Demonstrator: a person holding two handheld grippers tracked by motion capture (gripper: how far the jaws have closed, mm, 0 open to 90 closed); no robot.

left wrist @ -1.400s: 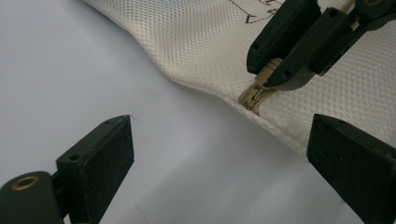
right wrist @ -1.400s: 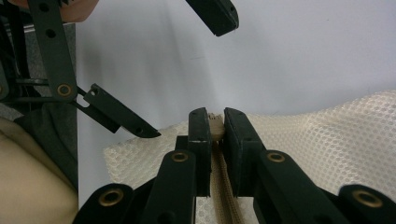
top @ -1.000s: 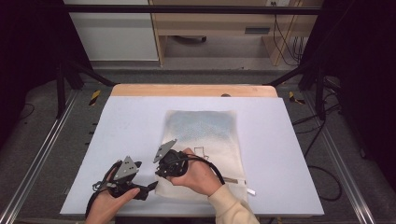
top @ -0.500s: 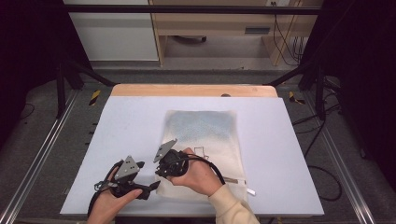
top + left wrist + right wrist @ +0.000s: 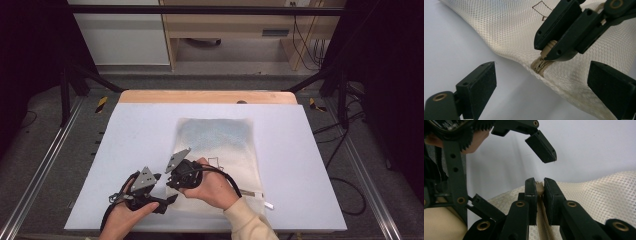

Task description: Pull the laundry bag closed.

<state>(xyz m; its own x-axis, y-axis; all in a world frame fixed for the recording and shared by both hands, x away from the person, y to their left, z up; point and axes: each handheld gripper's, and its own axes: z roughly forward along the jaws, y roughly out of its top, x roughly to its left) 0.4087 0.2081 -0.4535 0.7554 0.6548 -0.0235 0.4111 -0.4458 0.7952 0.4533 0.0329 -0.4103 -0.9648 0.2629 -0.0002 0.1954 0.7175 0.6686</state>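
Note:
A white mesh bag (image 5: 215, 137) lies flat in the middle of the white table (image 5: 125, 130). At its near left corner my right gripper (image 5: 539, 188) is shut on the cream zipper pull (image 5: 547, 48), at the end of the zipper (image 5: 539, 67). In the high view the right gripper (image 5: 172, 182) points left from the hand resting on the bag. My left gripper (image 5: 544, 91) stands open, its jaws on either side of the bag's corner edge and touching nothing. In the high view the left gripper (image 5: 167, 200) sits just left of the right one.
A small label outline (image 5: 216, 162) is printed on the bag beside the right hand. A wooden strip (image 5: 205, 96) runs along the table's far edge. Metal rails (image 5: 45, 165) flank the table, with cables (image 5: 345, 145) on the floor at right.

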